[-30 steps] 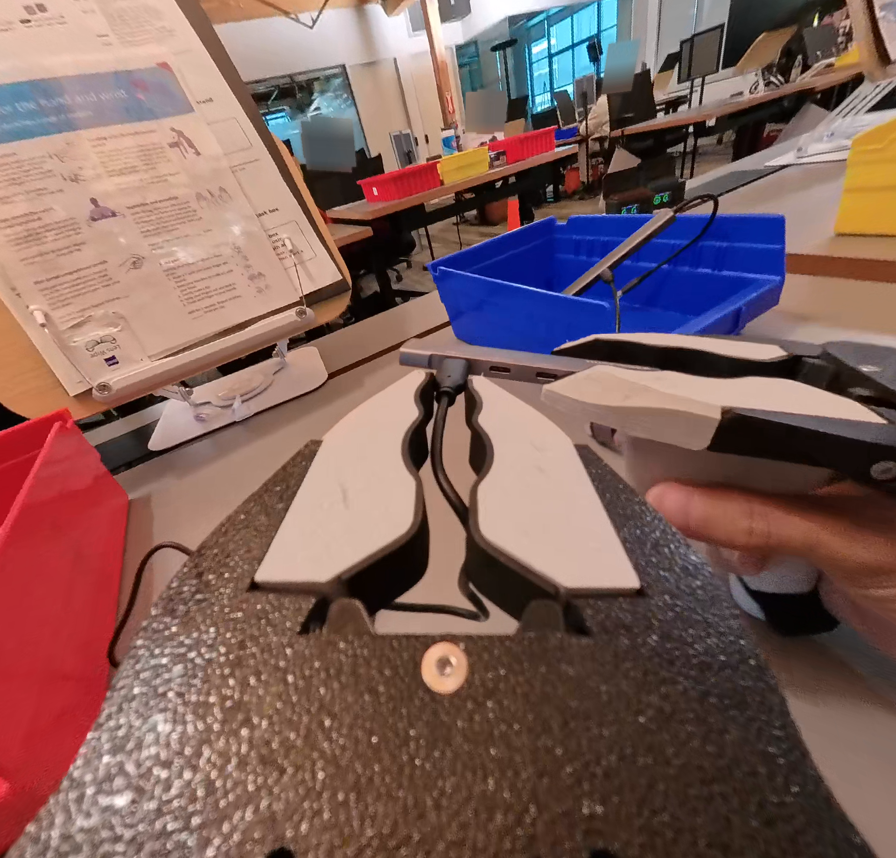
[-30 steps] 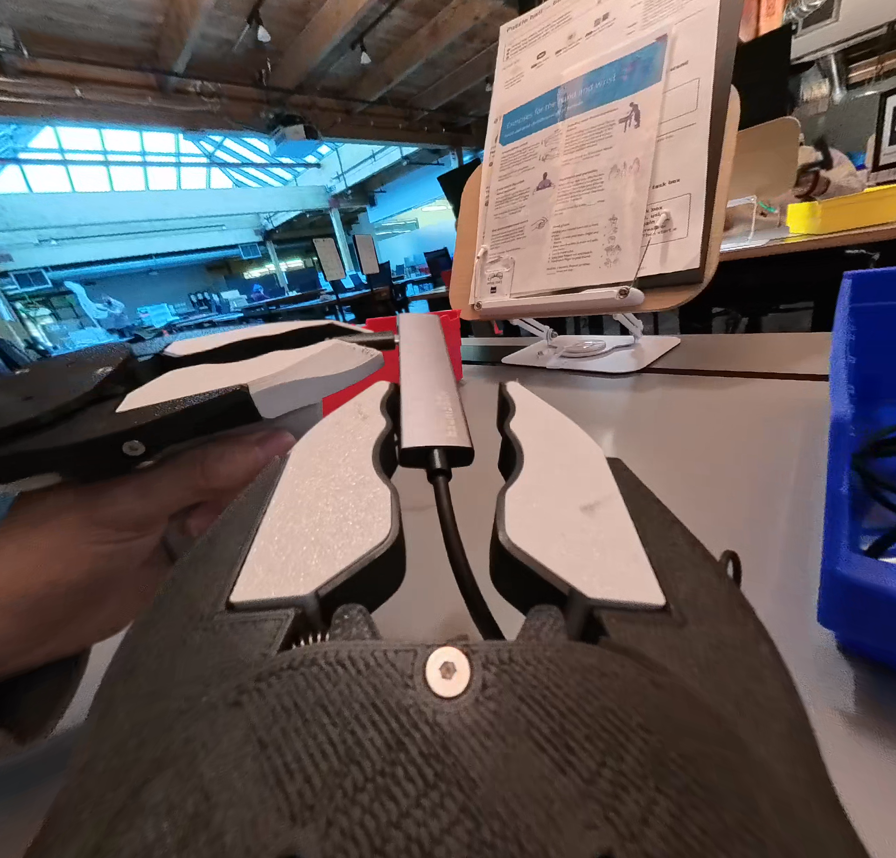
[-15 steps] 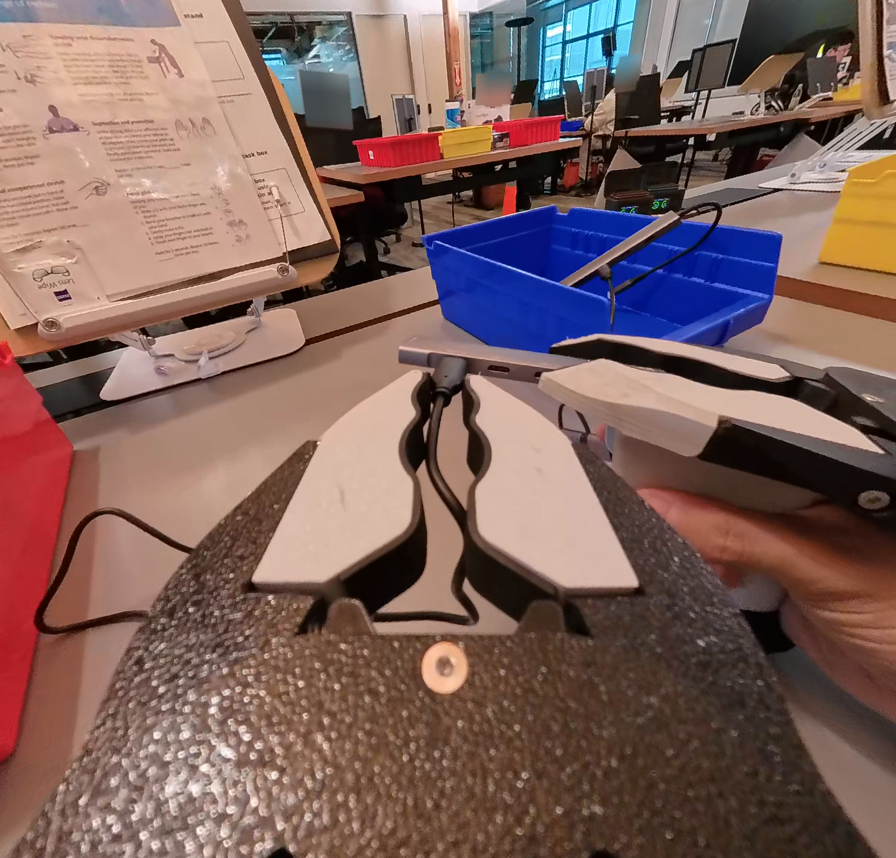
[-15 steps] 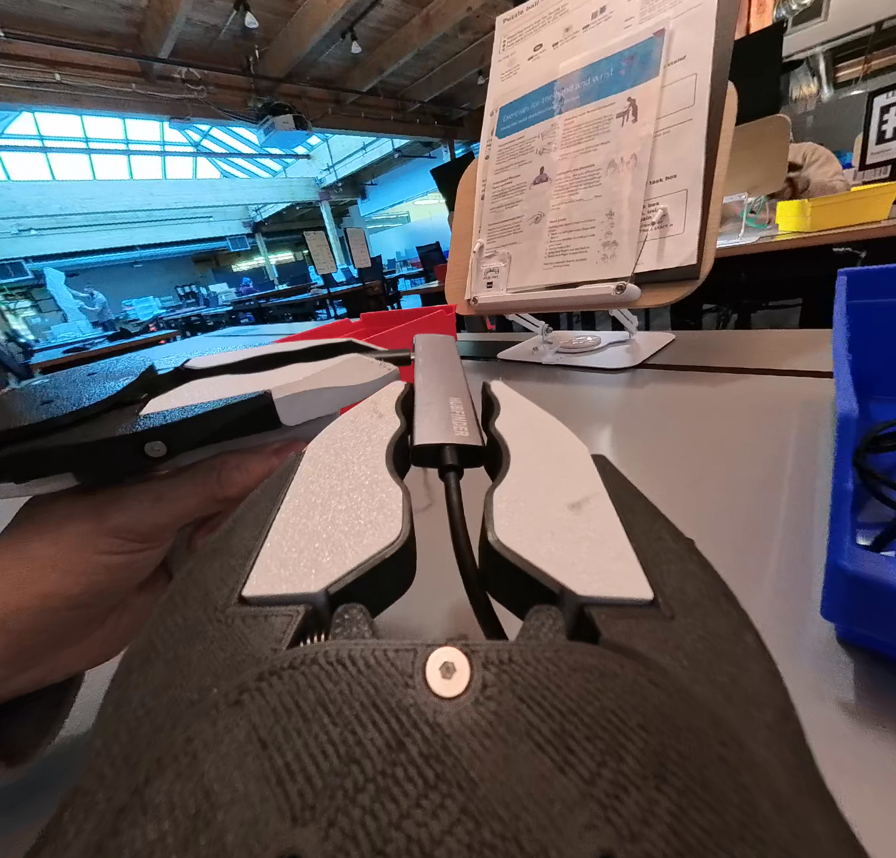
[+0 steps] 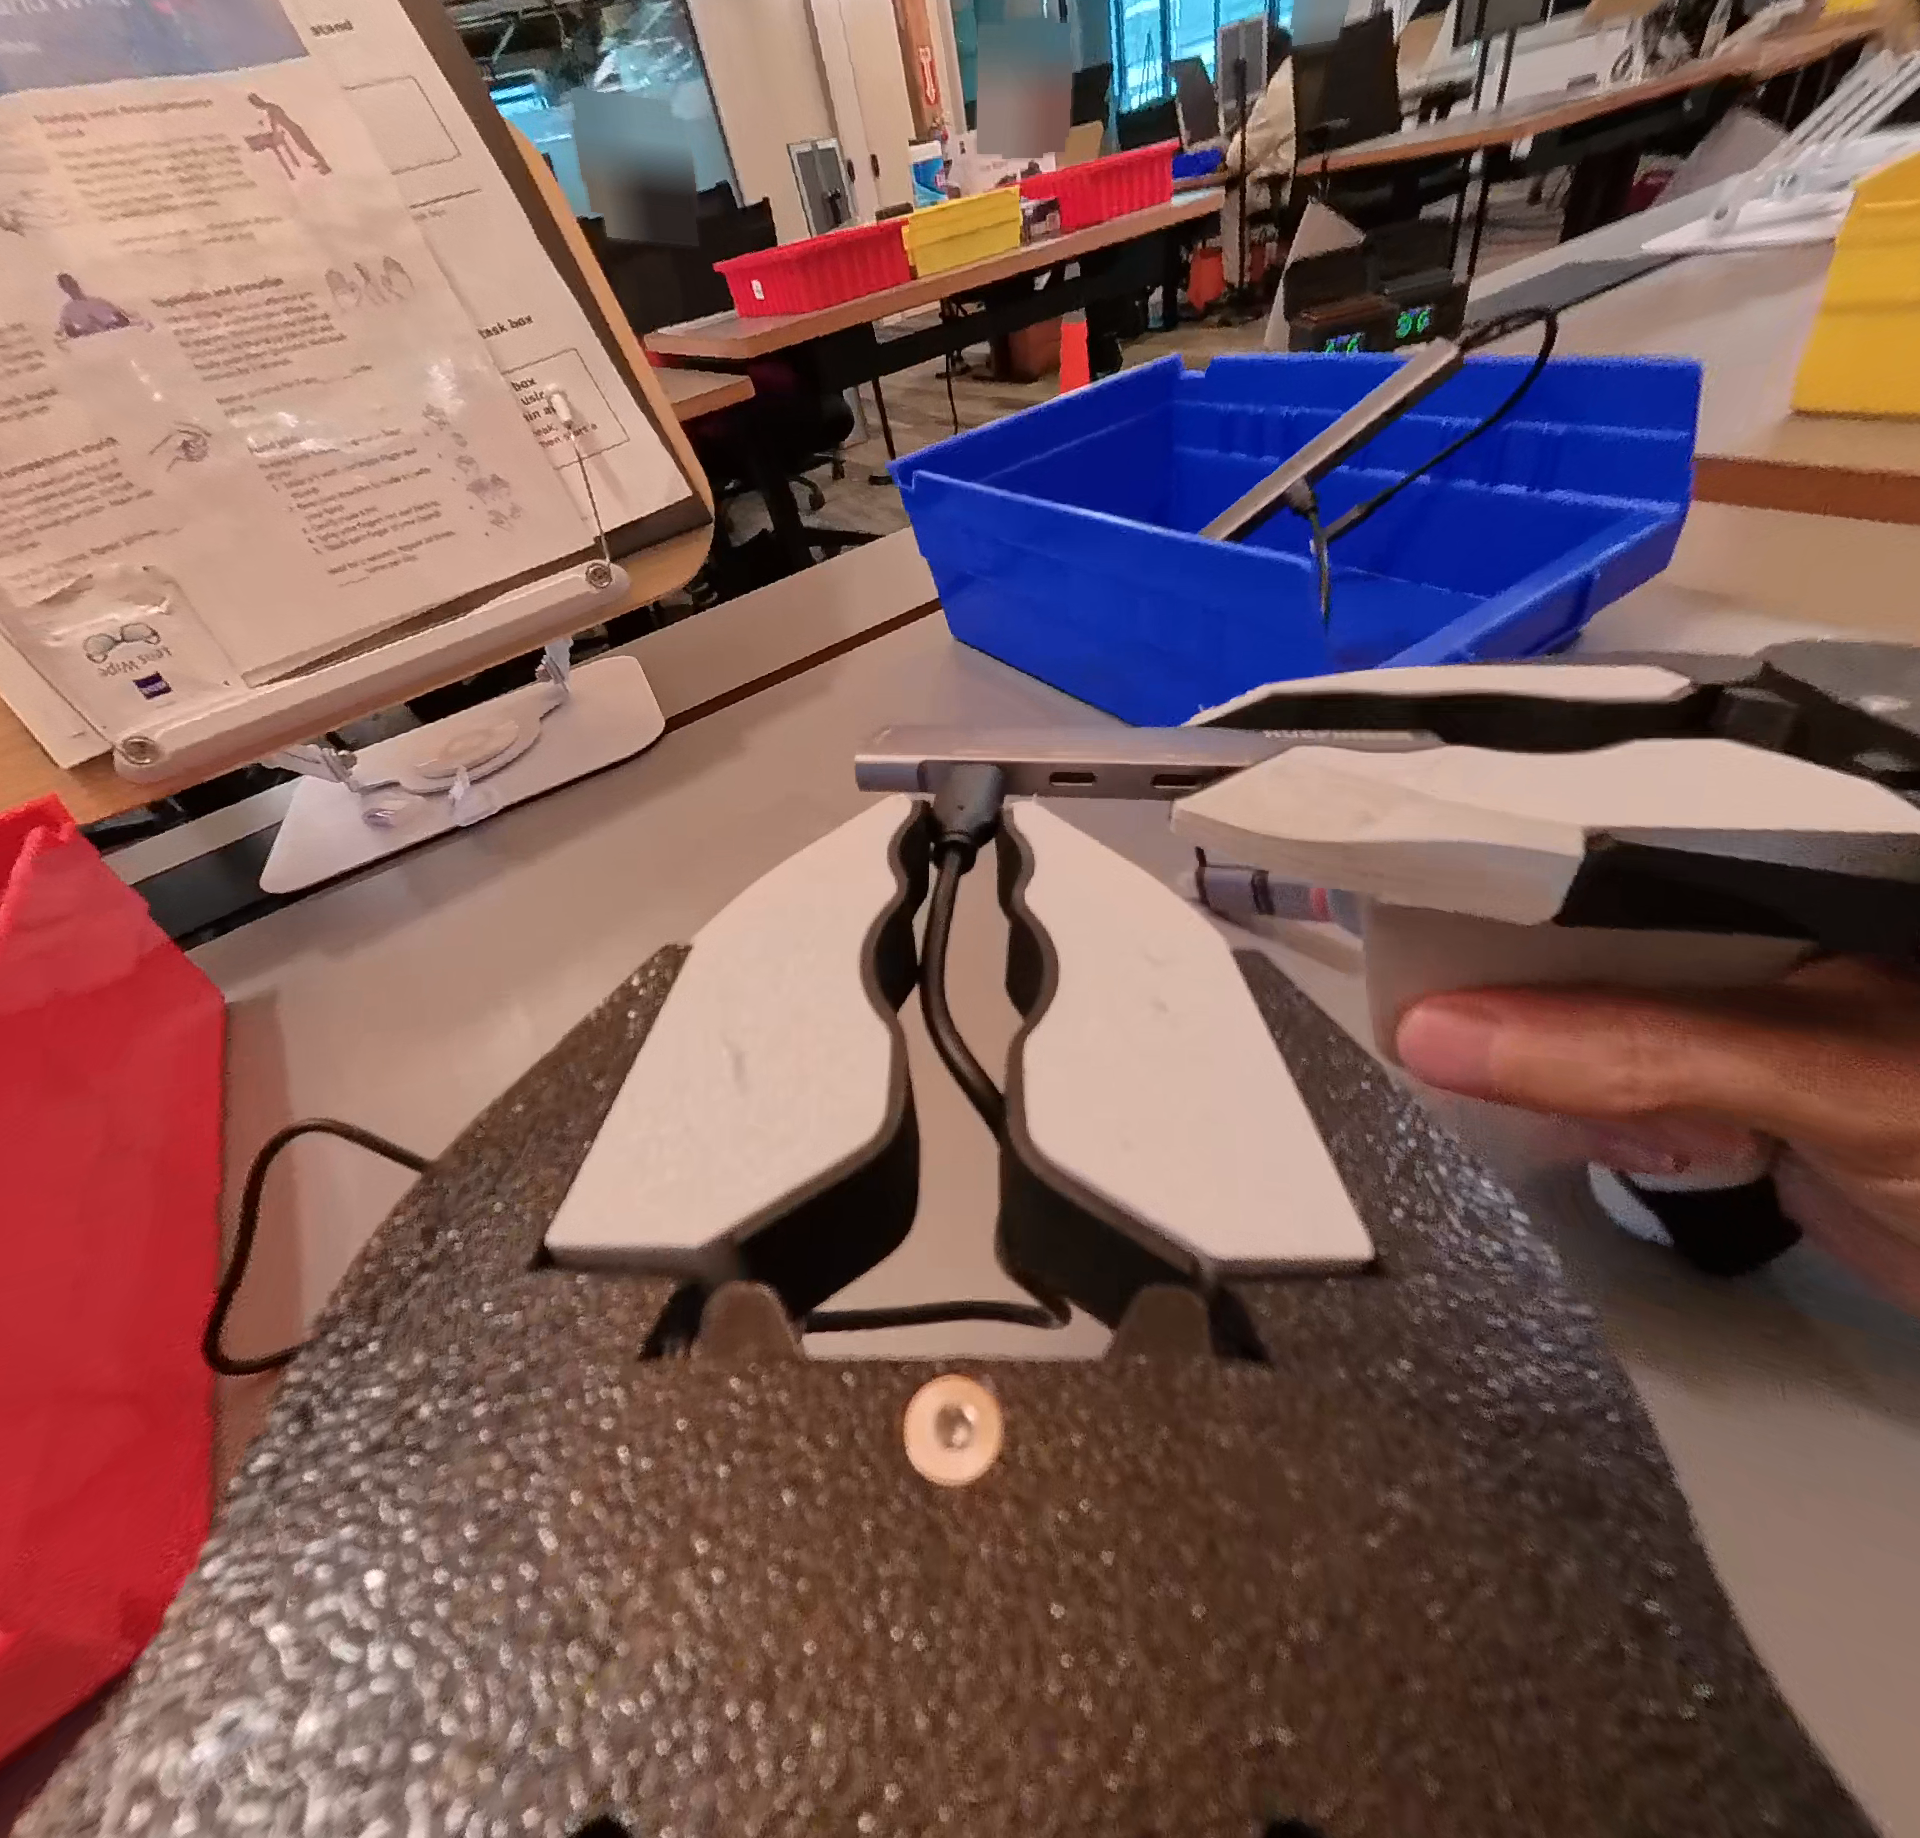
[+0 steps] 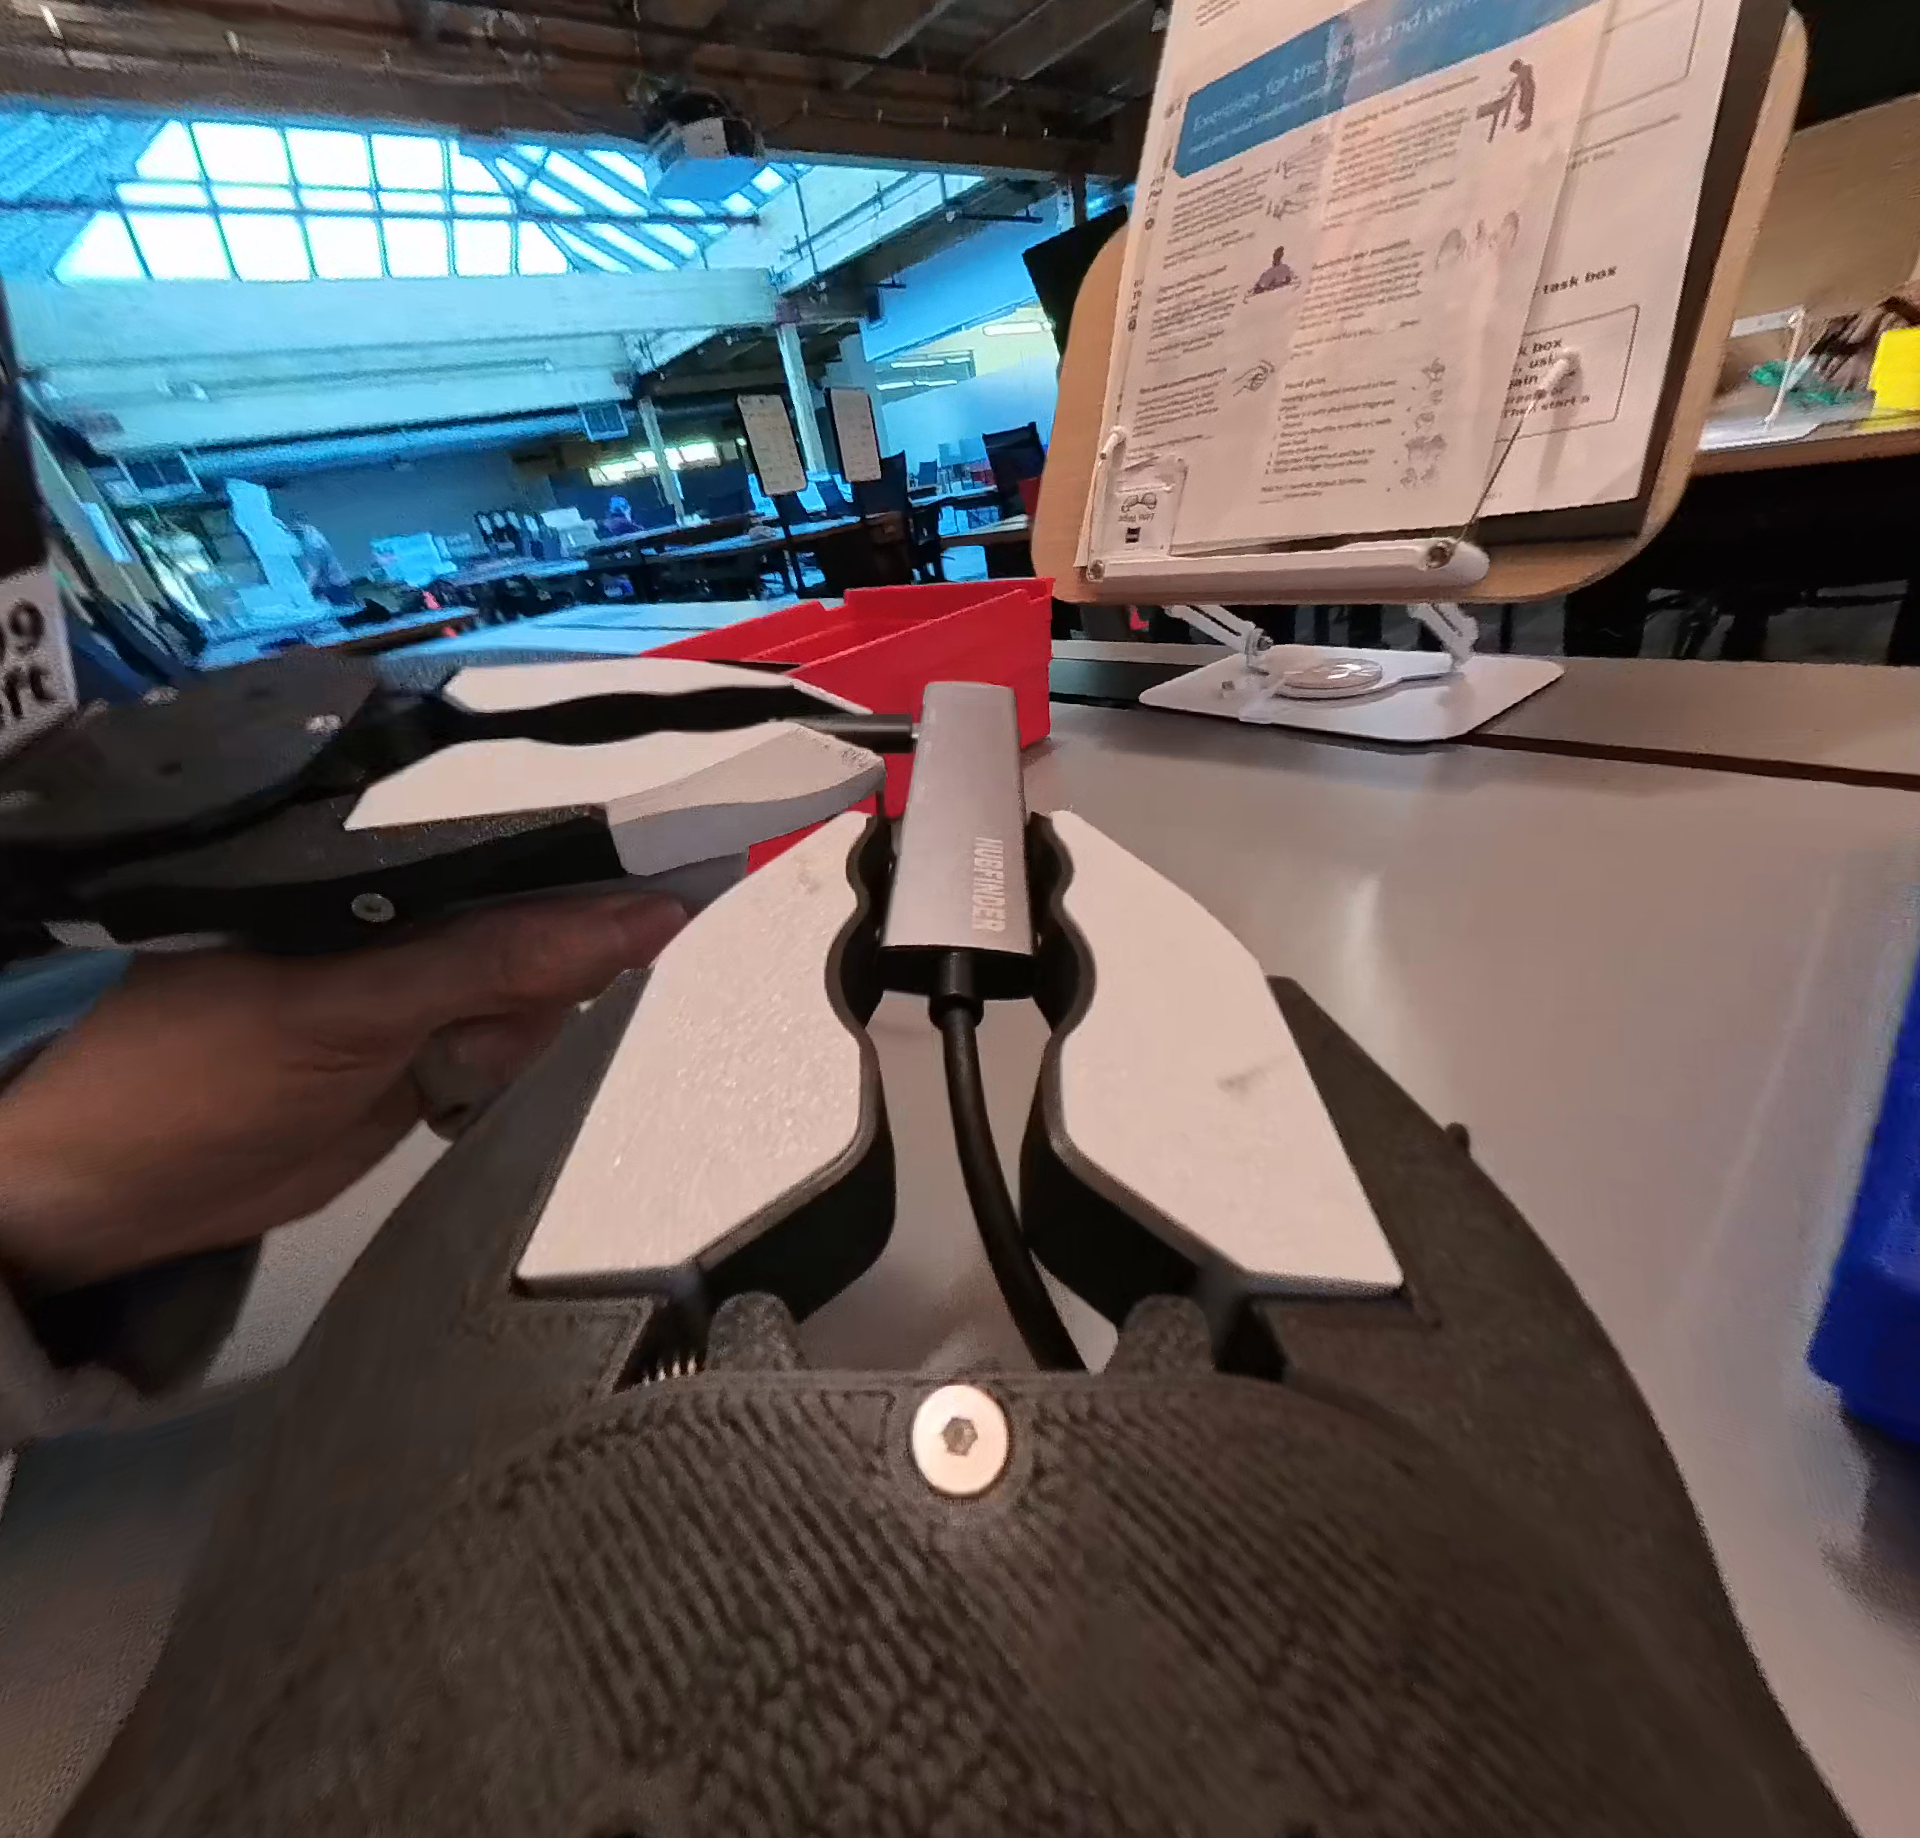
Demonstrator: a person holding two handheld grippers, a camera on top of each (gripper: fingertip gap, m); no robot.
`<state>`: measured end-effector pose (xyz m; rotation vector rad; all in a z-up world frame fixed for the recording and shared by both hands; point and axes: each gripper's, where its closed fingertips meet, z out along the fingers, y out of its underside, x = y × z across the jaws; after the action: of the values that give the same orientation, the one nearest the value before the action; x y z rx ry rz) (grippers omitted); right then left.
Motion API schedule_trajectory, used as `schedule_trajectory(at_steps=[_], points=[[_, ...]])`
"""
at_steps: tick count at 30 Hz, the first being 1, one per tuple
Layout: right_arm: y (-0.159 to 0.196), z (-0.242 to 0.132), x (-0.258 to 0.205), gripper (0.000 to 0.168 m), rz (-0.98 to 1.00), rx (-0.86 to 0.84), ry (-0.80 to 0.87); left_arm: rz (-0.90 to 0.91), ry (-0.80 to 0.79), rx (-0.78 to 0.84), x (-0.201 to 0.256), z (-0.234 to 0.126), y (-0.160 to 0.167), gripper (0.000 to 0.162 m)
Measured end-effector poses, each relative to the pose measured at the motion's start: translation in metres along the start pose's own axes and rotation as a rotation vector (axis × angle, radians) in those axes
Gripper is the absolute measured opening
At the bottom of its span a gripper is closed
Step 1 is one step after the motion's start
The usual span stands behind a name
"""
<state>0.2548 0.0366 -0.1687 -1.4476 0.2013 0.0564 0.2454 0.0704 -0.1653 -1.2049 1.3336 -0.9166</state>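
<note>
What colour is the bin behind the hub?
Blue bin; clearest in the left wrist view.

Grey hub (image 6: 961,853), black cable (image 5: 951,1009) — blue bin (image 5: 1143,583), red bin (image 6: 935,645).

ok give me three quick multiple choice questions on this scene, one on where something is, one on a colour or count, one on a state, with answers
1. Where does the second grey hub lie?
A. in the blue bin
B. in the red bin
C. on the paper stand

2. How many ports show empty on the held hub?
A. none
B. two
C. five

3. How is the right gripper?
A. wide open
B. shut on the hub
C. out of view

A: it leans against the blue bin's rim.
B: two slots show beside the plugged black cable.
B: its fingers press the hub's sides.
</note>
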Motion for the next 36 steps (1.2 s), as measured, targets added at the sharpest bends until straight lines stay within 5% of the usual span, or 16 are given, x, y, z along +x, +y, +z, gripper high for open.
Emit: schedule_trajectory(at_steps=[20,29,36], points=[[0.009,0.003,-0.004,0.026,-0.118,-0.08,0.023,0.208,0.092,-0.149,-0.004,-0.001,-0.004,0.012],[-0.006,0.001,0.005,0.036,0.063,0.073,0.054,0.038,-0.052,0.112,-0.002,-0.009,-0.021,0.012],[-0.012,-0.003,0.005,0.037,0.052,0.118,0.022,-0.02,-0.077,0.097,-0.018,-0.003,-0.019,0.012]])
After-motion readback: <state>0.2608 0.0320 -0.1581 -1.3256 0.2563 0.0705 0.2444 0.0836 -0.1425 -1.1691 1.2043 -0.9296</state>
